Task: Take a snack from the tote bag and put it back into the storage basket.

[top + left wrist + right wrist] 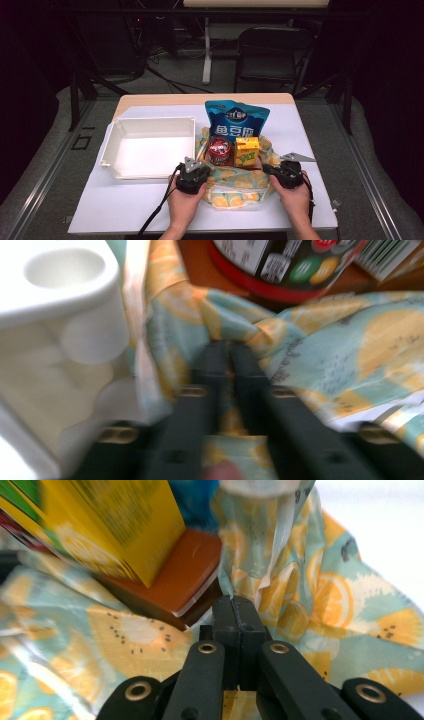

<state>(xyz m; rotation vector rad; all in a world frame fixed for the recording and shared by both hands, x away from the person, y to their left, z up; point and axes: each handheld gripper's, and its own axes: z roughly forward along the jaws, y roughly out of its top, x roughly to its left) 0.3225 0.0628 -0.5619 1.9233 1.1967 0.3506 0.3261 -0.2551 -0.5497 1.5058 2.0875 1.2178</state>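
Note:
A fruit-print cloth (235,186) lies on the table under a brown board (175,580). On the board stand a dark jar with a red lid (219,149) and a yellow juice carton (247,151). A blue snack bag (236,122) leans behind them. My left gripper (196,169) is shut on the cloth's left edge (225,355), just below the jar (280,265). My right gripper (280,169) is shut on the cloth's right edge (235,607), beside the board and the carton (105,525). Both pinched folds rise off the table.
A white plastic bin (150,146) stands left of the cloth, its rim (55,285) close to my left gripper. The white table mat (120,205) ends near the person's wrists. A chair and a table leg stand beyond the far edge.

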